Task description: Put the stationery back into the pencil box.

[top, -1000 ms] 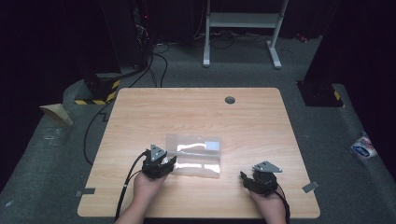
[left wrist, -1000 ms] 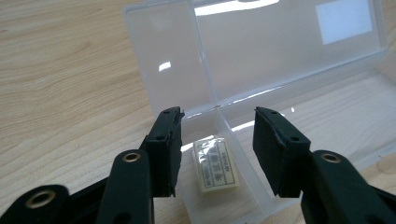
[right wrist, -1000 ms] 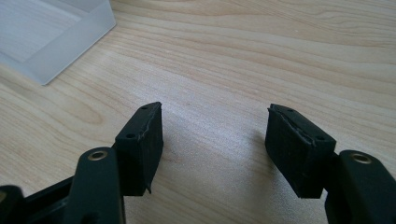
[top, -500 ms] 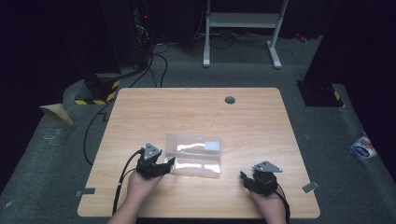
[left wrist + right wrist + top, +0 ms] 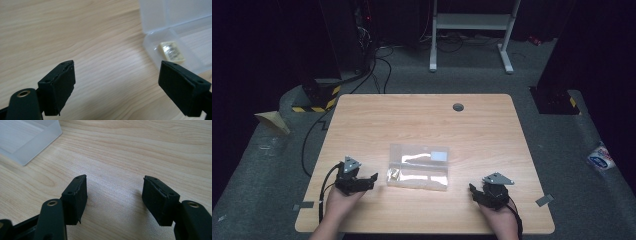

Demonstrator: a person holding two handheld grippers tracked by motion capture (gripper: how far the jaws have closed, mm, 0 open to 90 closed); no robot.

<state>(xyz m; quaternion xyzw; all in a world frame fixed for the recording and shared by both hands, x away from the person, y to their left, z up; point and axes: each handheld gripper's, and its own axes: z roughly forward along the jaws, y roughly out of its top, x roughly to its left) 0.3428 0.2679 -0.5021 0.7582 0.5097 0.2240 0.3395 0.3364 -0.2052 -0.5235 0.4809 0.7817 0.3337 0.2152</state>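
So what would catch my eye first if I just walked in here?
Probably the clear plastic box lying open in the middle of the wooden table, with a small pale yellowish item inside one compartment. On either side, near the front edge, a person's hands hold the left gripper and right gripper, their black fingers spread and empty.

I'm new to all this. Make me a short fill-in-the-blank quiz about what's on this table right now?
1. The clear plastic box lies on a table made of ____.
2. The left claw has just been opening; now its jaws stand ____, with nothing between them.
3. The small pale yellow piece lies ____ the box.
4. Seen from above, the right claw sits to the ____ of the box.

Missing words: wood; open; inside; right
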